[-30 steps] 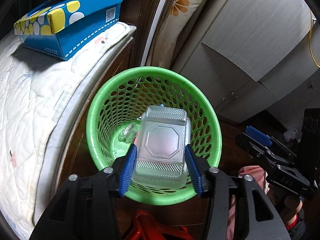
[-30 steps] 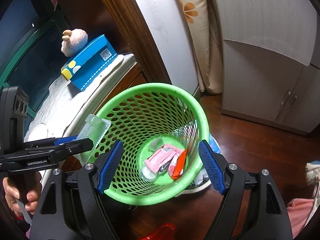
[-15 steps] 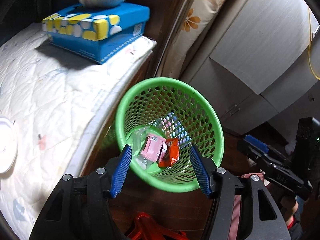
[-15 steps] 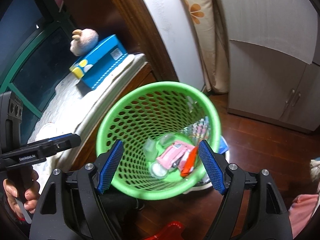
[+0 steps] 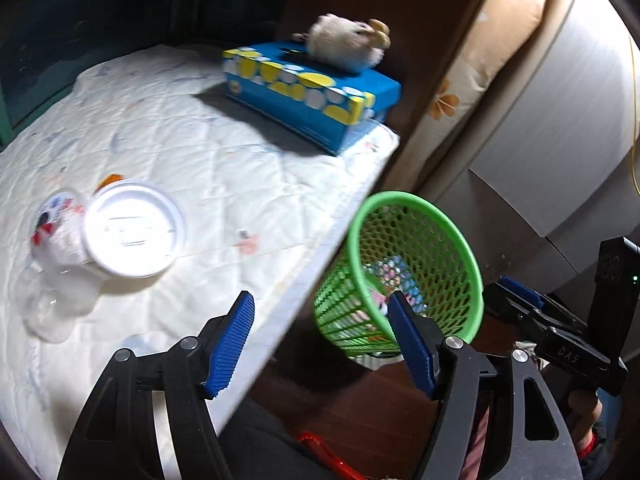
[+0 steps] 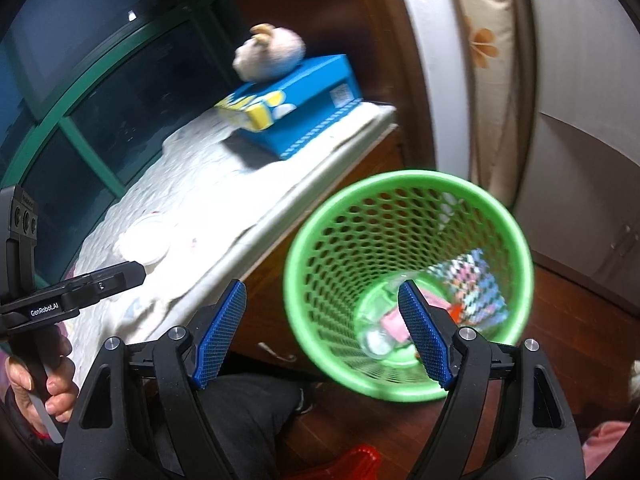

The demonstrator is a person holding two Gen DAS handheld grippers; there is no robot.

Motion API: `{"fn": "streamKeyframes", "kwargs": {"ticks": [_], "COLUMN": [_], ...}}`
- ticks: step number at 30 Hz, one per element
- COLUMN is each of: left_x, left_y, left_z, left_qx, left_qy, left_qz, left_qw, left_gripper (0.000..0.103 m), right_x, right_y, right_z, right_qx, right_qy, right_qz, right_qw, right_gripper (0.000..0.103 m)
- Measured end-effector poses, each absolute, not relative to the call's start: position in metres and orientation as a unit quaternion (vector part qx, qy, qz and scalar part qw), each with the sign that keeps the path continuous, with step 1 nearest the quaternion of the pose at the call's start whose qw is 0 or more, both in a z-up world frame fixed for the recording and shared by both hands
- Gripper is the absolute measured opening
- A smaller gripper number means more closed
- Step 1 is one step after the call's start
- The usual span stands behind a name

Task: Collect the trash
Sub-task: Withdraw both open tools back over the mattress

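Observation:
A green mesh trash basket stands on the floor beside the bed and holds pink and orange wrappers and clear plastic. My left gripper is open and empty over the bed's edge, left of the basket. On the bed lie a white round lid, a printed cup and a clear plastic cup. My right gripper is open and empty above the basket's near left rim. The lid also shows in the right wrist view.
A blue tissue box with a plush toy on top sits at the bed's far corner. White cabinets and a floral pillow stand behind the basket. A red object lies on the wooden floor.
My left gripper let the clear plastic container drop into the basket, opened, and swung left toward the bed. My right gripper shifted left a little and stayed open.

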State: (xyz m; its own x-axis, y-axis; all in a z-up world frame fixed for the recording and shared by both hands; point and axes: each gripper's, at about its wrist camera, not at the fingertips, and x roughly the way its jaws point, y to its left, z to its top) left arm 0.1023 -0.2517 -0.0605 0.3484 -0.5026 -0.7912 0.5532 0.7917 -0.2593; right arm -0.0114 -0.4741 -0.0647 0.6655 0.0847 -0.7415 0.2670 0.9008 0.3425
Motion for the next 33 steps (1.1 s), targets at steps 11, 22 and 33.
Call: {"fn": "streamKeyframes", "kwargs": {"ticks": [11, 22, 33], "left_x": [0.123, 0.163, 0.187], "left_y": [-0.145, -0.078, -0.069], "left_z": [-0.056, -0.093, -0.113], "left_qx": [-0.002, -0.017, -0.022], "left_qy": [0.443, 0.472, 0.483], "left_qz": [-0.201, -0.137, -0.14], "left_qw": [0.874, 0.871, 0.864], "left_gripper": [0.082, 0.082, 0.073], "right_x": [0.022, 0.043, 0.061], "right_y": [-0.42, -0.385, -0.361], "right_z": [-0.054, -0.054, -0.057], "right_qx": [0.184, 0.164, 0.152], "right_qy": [0.411, 0.424, 0.437], "right_qz": [0.011, 0.048, 0.074], "right_qw": [0.893, 0.889, 0.884], "right_gripper": [0.081, 0.082, 0.082]}}
